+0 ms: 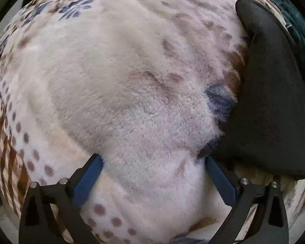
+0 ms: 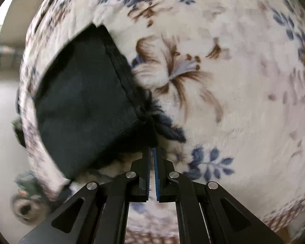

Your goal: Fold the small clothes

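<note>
A small black garment (image 2: 81, 105) lies on a fluffy cream blanket with brown and blue flowers (image 2: 223, 81). My right gripper (image 2: 152, 152) is shut on the garment's near right corner, which bunches at the fingertips. In the left wrist view the same black garment (image 1: 274, 105) lies at the right, on the blanket (image 1: 122, 81). My left gripper (image 1: 153, 160) is open and empty, pressed into the blanket pile just left of the garment's edge, its right blue finger (image 1: 217, 174) close to the cloth.
A dark green patterned cloth (image 1: 294, 20) shows at the far right edge. The bed edge and pale floor (image 2: 4, 105) lie to the left in the right wrist view, with a small round object (image 2: 24, 209) low left.
</note>
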A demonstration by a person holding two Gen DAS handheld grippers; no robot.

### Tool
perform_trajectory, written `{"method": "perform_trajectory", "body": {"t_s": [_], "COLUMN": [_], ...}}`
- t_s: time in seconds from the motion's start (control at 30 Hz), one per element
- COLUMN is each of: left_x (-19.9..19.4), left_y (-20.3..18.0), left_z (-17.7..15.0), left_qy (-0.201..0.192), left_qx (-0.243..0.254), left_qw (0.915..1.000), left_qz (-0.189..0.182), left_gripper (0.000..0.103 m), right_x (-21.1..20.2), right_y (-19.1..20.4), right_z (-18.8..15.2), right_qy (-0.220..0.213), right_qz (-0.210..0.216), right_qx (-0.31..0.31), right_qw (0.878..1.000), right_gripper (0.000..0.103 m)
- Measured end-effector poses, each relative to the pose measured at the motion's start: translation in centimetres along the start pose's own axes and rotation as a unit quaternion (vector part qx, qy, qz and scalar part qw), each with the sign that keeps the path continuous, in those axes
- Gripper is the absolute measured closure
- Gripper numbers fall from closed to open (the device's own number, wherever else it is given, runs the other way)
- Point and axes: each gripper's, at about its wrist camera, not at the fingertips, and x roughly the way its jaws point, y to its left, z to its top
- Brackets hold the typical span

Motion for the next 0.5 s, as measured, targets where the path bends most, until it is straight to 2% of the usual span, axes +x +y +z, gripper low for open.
{"method": "perform_trajectory", "body": {"t_s": [0.03,0.1,0.17,0.23,0.27,0.3,0.5], "left_x": [0.2,0.4,0.6,0.6,0.7,0.6,-0.8], "left_y": [-0.1,-0.4,-0.6,-0.7,-0.9,-0.9,-1.4], "left_z": [0.1,0.3,0.5,0.6,0.9,1.0,2.2], "left_qy": [0.000,0.002,0.005,0.008,0.009,0.012,0.014], "left_qx": [0.000,-0.002,-0.003,-0.004,-0.004,-0.005,-0.018], "left_qw": [1.0000,1.0000,1.0000,0.9999,0.9999,0.9999,0.9997], "left_qz": [0.002,0.006,0.007,0.008,0.009,0.009,0.001], "left_gripper": [0.000,0.000,0.000,0.000,0.000,0.000,0.000], "right_x": [-0.3,-0.1,0.7,2.2,2.2,1.8,-2.1], "right_y": [-0.1,-0.4,-0.7,-0.6,-0.4,-0.1,2.3], "right_z": [0.2,1.4,2.2,2.8,2.7,2.4,0.0], "right_qy": [-0.008,-0.015,-0.006,0.011,0.003,-0.012,-0.063], "right_qz": [0.011,0.049,0.078,0.069,0.063,0.049,0.015], "right_qx": [0.005,0.028,0.057,0.074,0.076,0.067,0.003], "right_qw": [1.000,0.998,0.995,0.995,0.995,0.996,0.998], "right_gripper": [0.093,0.051,0.042,0.046,0.085,0.096,0.097]}}
